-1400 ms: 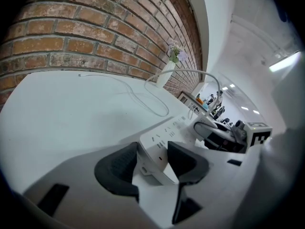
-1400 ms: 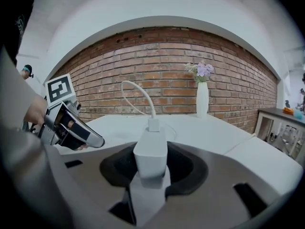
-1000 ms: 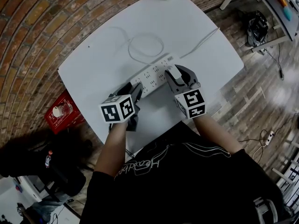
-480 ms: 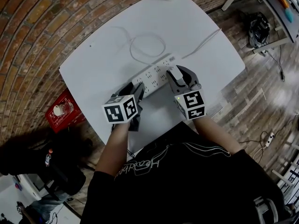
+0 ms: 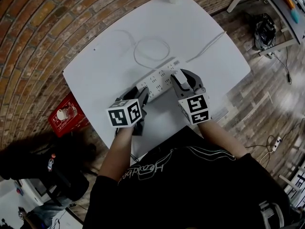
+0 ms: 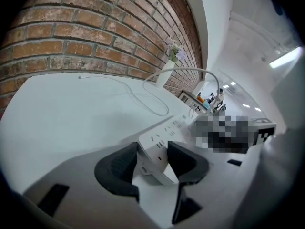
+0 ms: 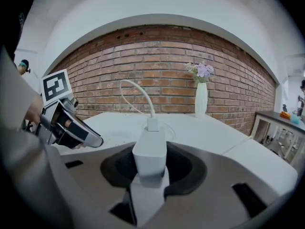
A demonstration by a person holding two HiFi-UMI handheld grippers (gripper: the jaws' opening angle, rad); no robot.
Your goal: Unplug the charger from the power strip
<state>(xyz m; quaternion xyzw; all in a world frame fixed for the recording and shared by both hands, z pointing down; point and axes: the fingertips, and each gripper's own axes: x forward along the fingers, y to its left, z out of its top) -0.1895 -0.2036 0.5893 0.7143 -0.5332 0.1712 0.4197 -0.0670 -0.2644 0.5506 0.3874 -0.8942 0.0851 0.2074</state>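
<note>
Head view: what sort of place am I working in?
Likely a lab or workshop: a white table beside a brick wall, a workbench nearby, and loose cables on the wood floor.

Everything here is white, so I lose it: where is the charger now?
In the right gripper view the charger sits gripped between the right tongs, standing on the right end of the power strip on the white table.

Brightly, evenly lit from overhead, casting soft shadows on the table (image 5: 105, 70), with heavy fisheye bending and black corners in both gripper views.
</note>
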